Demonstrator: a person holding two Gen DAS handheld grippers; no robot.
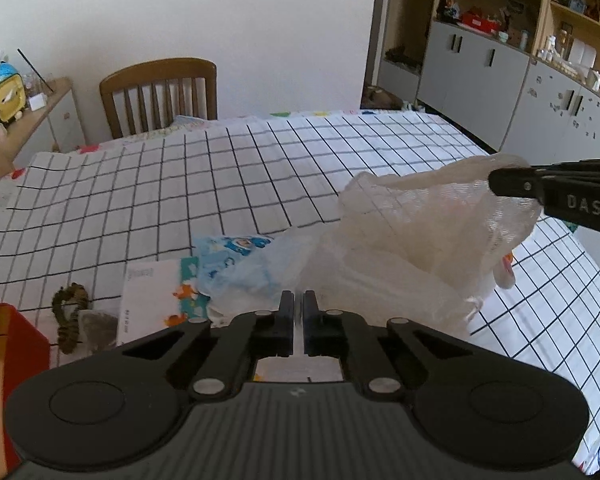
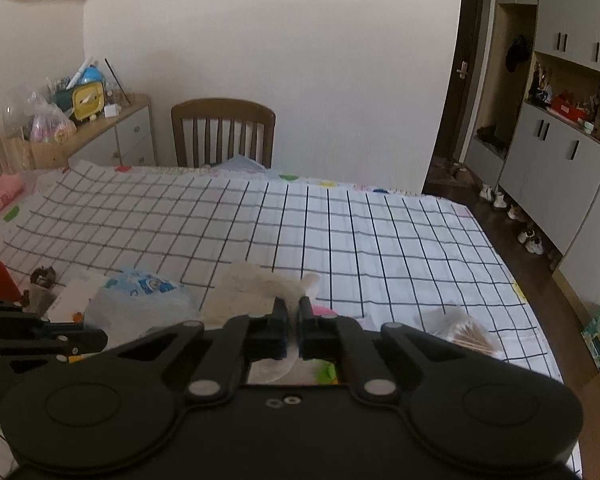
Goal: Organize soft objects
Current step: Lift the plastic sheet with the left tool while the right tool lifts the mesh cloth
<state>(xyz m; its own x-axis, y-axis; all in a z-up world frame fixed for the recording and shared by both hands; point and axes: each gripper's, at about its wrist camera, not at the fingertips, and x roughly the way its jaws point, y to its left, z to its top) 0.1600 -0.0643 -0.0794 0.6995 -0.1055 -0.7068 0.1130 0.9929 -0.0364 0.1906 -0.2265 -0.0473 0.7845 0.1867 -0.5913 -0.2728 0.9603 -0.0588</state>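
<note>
A white mesh bag [image 1: 428, 236] is held up over the checked tablecloth [image 1: 220, 184]. My right gripper [image 1: 500, 184] comes in from the right and is shut on the bag's upper rim. My left gripper [image 1: 299, 300] is shut on the bag's near edge. In the right wrist view the right gripper [image 2: 293, 307] pinches the mesh bag [image 2: 252, 288], and the left gripper [image 2: 92, 338] shows at the left. A blue cartoon-print soft pack [image 1: 236, 264] lies just left of the bag; it also shows in the right wrist view [image 2: 144, 292].
A striped plush toy [image 1: 70, 316], a white paper card [image 1: 148, 300] and a red box [image 1: 4, 344] lie at the near left. A bag of cotton swabs [image 2: 468, 336] lies at the right. A wooden chair [image 1: 160, 92] stands behind the table.
</note>
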